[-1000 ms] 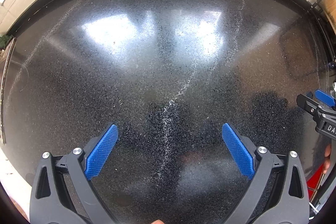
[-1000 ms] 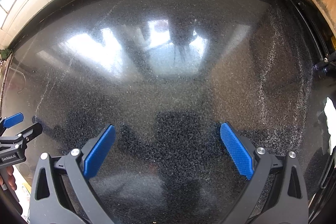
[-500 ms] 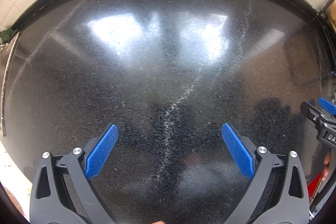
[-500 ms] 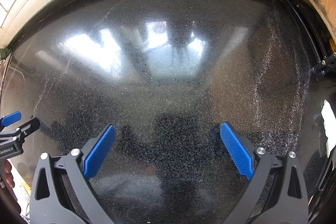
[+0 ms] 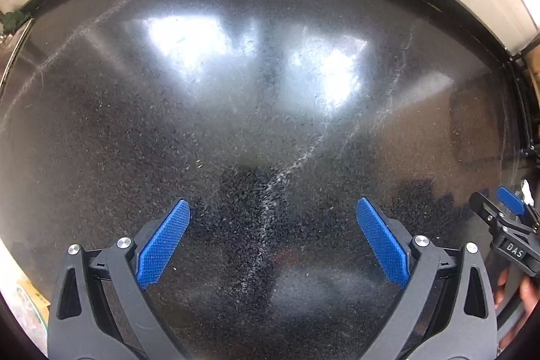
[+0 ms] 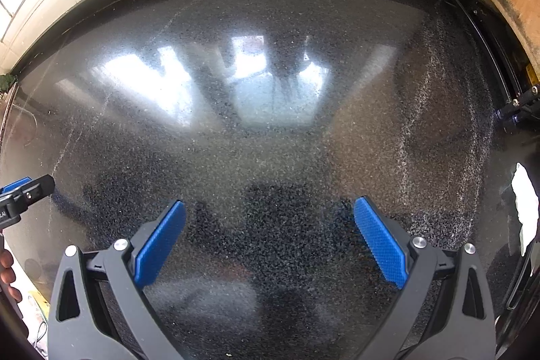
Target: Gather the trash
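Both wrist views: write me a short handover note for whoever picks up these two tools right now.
Left tool: open, holding nothing, over the dark speckled counter.
Right tool: open, holding nothing, over the same counter, beside the left one.
Trash: one white crumpled scrap lies at the far right edge of the right wrist view; what it is made of cannot be told. No bin or bag is in view.
Done: nothing picked up that shows.
Left: reach right for the white scrap, then look for more trash and somewhere to put it.
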`<state>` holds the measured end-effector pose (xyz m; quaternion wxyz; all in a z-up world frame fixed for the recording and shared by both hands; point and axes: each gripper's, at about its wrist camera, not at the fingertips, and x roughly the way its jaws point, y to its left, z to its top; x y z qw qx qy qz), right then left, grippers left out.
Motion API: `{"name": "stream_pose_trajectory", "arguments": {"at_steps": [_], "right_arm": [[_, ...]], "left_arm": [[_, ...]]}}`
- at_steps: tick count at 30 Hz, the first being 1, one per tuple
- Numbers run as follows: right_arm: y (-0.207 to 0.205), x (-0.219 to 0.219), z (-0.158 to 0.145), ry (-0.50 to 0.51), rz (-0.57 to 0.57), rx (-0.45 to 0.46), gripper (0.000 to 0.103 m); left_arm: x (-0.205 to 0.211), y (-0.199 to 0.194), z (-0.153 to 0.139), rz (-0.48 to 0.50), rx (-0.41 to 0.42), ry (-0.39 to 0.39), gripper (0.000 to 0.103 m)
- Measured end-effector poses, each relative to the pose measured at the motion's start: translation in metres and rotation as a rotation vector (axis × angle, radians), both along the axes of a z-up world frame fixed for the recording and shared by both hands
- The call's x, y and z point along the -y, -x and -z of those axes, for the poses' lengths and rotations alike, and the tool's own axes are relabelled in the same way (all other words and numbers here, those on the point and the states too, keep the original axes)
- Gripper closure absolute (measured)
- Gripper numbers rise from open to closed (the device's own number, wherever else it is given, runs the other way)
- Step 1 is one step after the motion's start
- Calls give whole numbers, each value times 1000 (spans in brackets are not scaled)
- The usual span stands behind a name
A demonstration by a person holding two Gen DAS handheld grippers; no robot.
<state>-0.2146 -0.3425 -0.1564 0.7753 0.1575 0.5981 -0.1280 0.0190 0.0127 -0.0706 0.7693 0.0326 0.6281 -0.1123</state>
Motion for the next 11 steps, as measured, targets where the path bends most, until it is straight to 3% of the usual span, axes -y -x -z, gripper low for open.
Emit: {"name": "stream_pose_trajectory", "arguments": {"at_steps": [7,11], "right_arm": [[5,4,-2,2,18,7,7],[6,4,-3,4,19,4,7]], "left_arm": [[15,-1,-5,51,48,-73,7],[16,-5,-9,54,57,-73,7]]}}
